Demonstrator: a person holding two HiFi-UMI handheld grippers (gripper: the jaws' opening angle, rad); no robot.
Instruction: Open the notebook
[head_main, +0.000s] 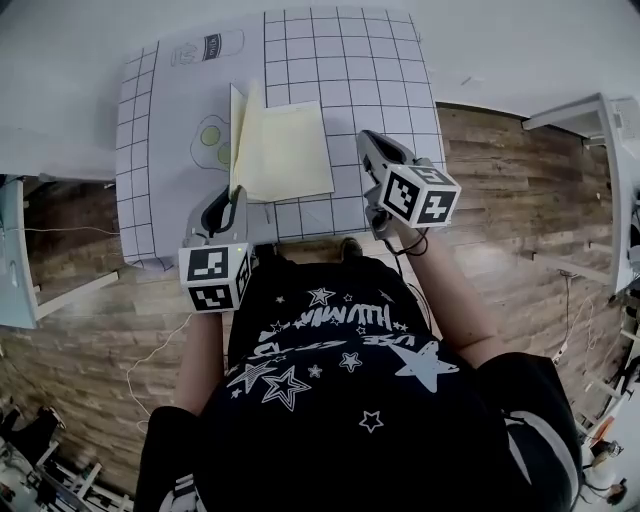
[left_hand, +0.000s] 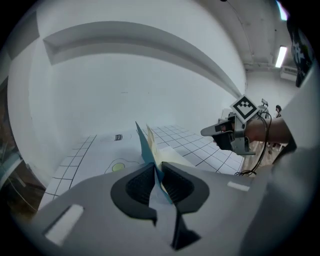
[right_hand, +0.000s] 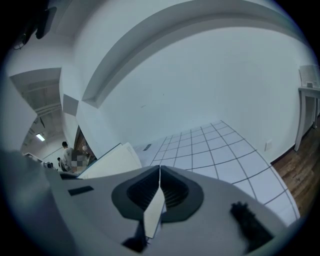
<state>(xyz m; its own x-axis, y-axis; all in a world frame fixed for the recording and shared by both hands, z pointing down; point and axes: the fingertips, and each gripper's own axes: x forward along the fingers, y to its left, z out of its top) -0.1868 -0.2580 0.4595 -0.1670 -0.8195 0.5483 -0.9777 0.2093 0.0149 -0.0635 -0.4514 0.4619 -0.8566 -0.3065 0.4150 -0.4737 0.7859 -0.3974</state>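
Notebook (head_main: 287, 152) corner pinched inside left gripper (left_hand: 156, 171)

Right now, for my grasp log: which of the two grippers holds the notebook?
The left gripper: its jaws pinch the notebook by its raised blue cover. The right gripper is shut on nothing, clear of the notebook, off to its right.
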